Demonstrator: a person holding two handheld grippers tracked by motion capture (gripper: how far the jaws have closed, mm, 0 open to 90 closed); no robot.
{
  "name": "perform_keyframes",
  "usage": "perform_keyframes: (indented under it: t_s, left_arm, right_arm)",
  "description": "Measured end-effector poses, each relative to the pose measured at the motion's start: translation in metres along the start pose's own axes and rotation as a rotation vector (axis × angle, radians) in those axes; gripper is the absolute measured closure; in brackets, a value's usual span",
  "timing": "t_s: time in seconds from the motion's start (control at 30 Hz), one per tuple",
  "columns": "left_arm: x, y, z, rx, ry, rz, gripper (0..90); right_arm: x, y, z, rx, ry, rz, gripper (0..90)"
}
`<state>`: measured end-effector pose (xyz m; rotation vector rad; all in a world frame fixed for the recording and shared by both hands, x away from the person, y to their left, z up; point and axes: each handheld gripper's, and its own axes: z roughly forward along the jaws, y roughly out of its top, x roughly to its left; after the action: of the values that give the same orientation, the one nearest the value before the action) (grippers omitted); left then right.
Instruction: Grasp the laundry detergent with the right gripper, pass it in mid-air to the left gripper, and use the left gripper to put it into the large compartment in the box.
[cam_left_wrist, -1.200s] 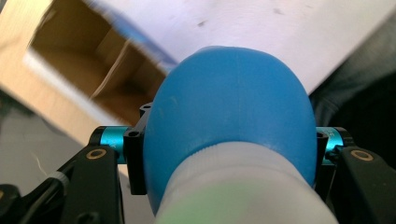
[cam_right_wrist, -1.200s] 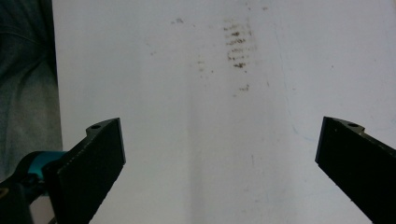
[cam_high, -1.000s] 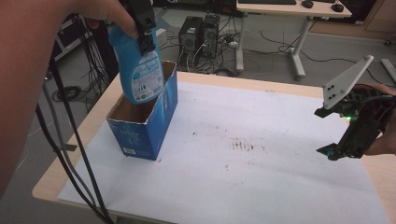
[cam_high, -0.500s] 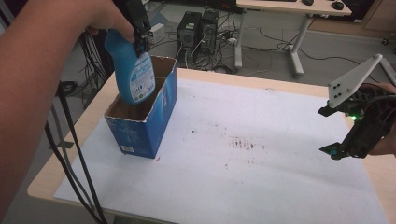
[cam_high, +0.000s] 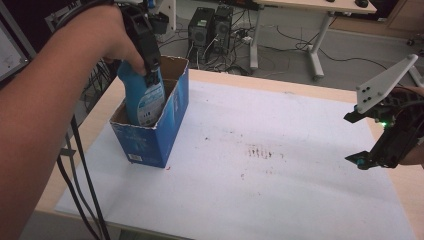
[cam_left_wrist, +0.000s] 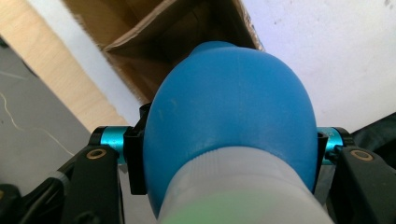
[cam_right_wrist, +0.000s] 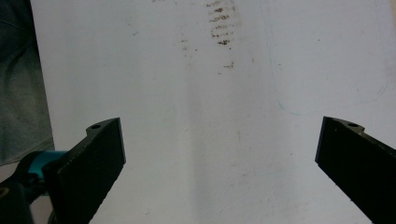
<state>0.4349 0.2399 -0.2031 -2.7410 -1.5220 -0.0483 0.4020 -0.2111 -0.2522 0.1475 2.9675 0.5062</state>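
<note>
While the right gripper (cam_high: 372, 137) hangs with jaws spread wide, the left gripper (cam_high: 150, 67) pinches a blue bottle (cam_high: 142, 97) directly below it, inside the cardboard box (cam_high: 150, 142).

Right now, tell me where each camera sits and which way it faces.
High view: above the table's near side, looking forward and down; forearm, left gripper on bottle in box, right gripper.
Left gripper view: on that gripper, looking down along the bottle into the box.
Right gripper view: looking down between open jaws at white sheet.
Shared: brown marks.
</note>
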Motion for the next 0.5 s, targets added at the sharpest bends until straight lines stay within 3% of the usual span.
perform_keyframes:
  t_s: [0.33, 0.5]
  left_arm:
    - [0.002, 0.001, 0.051, 0.024, -0.018, 0.164, 38.7]
    - [0.001, 0.002, 0.067, -0.002, -0.001, 0.24, 38.6]
  right_arm:
    - [-0.003, 0.0, -0.001, 0.002, 0.007, 0.014, 0.7]
    - [-0.002, 0.001, 0.002, 0.019, 0.01, 0.017, 0.7]
